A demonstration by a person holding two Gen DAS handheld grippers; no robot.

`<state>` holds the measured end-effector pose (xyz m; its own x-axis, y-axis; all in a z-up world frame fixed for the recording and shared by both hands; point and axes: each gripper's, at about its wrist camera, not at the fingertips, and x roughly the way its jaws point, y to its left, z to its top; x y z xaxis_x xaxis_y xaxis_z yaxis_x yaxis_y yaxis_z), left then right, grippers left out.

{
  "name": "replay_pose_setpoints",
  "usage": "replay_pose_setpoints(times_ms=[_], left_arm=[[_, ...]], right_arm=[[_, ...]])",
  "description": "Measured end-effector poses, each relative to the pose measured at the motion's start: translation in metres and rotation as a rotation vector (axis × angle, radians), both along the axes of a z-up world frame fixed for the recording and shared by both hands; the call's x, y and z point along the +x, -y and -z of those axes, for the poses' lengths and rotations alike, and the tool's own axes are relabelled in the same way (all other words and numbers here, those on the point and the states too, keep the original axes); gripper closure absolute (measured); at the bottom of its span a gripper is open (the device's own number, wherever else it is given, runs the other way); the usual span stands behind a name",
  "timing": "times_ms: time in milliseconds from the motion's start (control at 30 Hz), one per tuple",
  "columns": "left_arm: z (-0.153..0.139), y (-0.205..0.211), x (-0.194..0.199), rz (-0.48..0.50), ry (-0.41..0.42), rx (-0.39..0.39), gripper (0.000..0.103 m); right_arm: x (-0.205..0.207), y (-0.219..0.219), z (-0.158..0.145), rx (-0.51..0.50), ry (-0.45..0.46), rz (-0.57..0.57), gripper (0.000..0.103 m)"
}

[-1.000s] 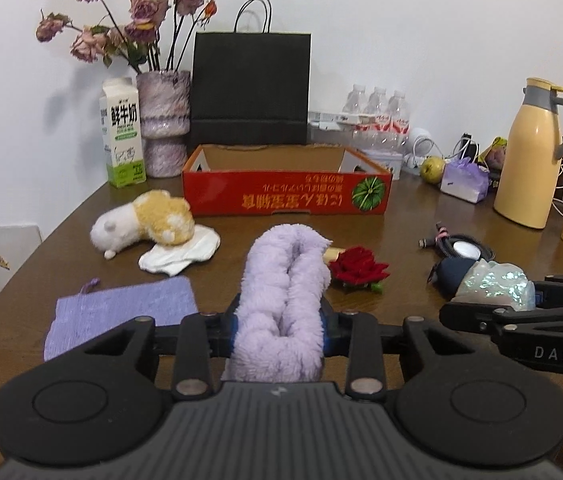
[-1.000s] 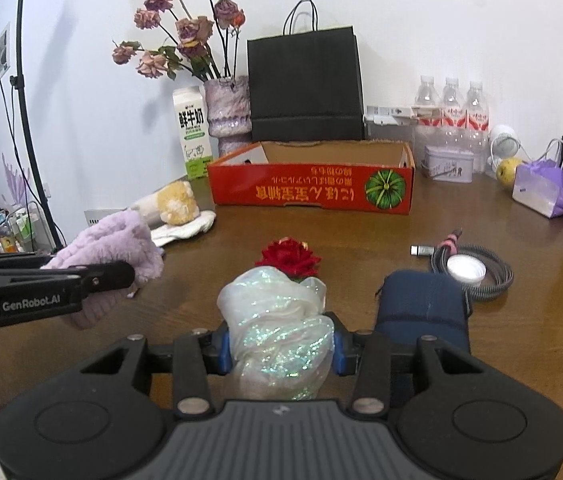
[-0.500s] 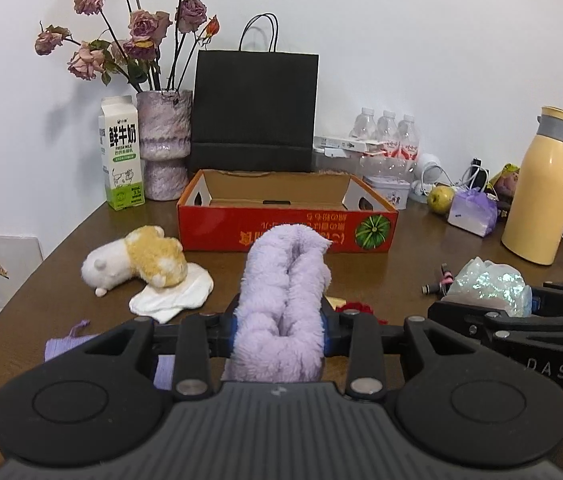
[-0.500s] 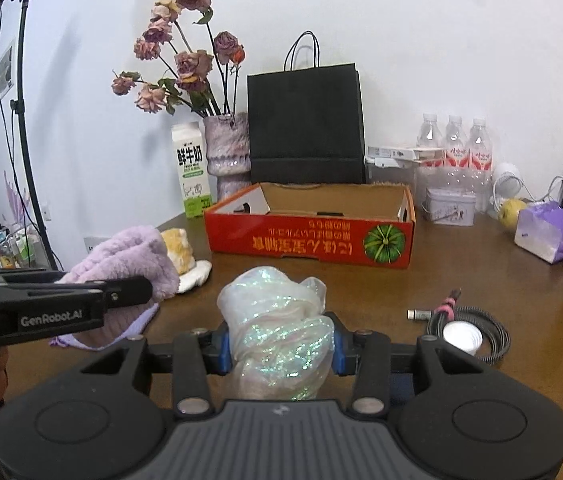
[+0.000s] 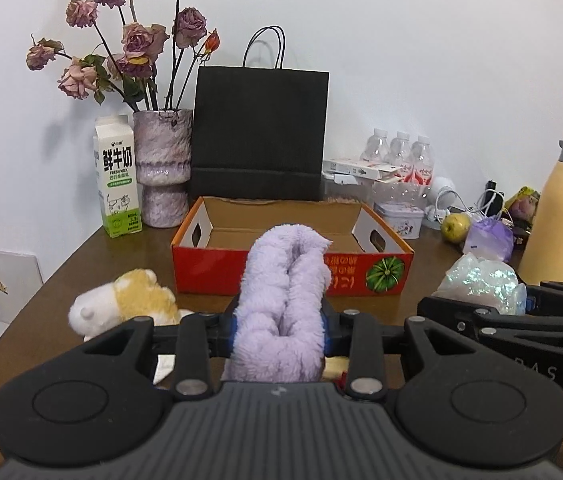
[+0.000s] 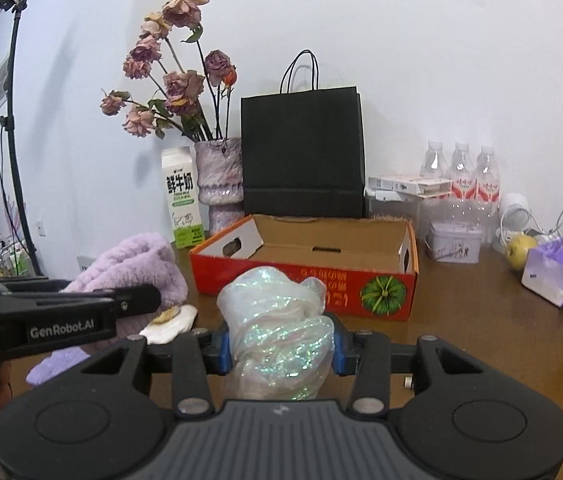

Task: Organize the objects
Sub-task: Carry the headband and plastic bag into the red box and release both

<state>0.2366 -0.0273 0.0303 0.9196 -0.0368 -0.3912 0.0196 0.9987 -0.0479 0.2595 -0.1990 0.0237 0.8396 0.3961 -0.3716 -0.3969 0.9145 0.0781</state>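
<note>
- The plush toy (image 5: 121, 304), white and yellow, lies on the tabletop (image 5: 61, 304) at the far left, untouched; it looks light and squashy, and a pinch across its body should hold it.
- The left tool (image 5: 279, 332) is closed around a fluffy lilac cloth (image 5: 281, 300), which stands up between its fingers and flops forward toward the box. It looks very light and soft, so it will sag and compress; the present hold near its folded middle seems sound, though loose ends may drag over the rim.
- The red cardboard box (image 6: 305, 280) sits just ahead of both tools, open on top, with only bare cardboard showing inside from here. My guess is that it is the place for the held things.
- The right tool (image 6: 279, 354) is clamped on a crumpled iridescent film bundle (image 6: 277, 320), held above the tabletop in front of the box's near wall. It looks nearly weightless, crinkly and slick; a hold through the thick of the wad, as now, resists slipping better than one at a thin edge.
- Both held things are off the tabletop and not yet over the box; each needs lifting above the near wall before release.
- Further right, a purple pouch (image 6: 557, 276) rests well apart.
</note>
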Motion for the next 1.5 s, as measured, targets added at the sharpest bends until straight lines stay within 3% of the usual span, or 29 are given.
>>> replay_pose_setpoints(times_ms=[900,1500], left_arm=[[-0.018,0.003,0.094,-0.063,0.047,-0.014,0.068],[-0.017,-0.002,0.173,-0.106,0.027,-0.045,0.068]], right_arm=[[0.101,-0.011,-0.015,-0.027,0.019,-0.005,0.061],[0.182,-0.011,-0.016,-0.015,0.007,-0.003,0.061]])
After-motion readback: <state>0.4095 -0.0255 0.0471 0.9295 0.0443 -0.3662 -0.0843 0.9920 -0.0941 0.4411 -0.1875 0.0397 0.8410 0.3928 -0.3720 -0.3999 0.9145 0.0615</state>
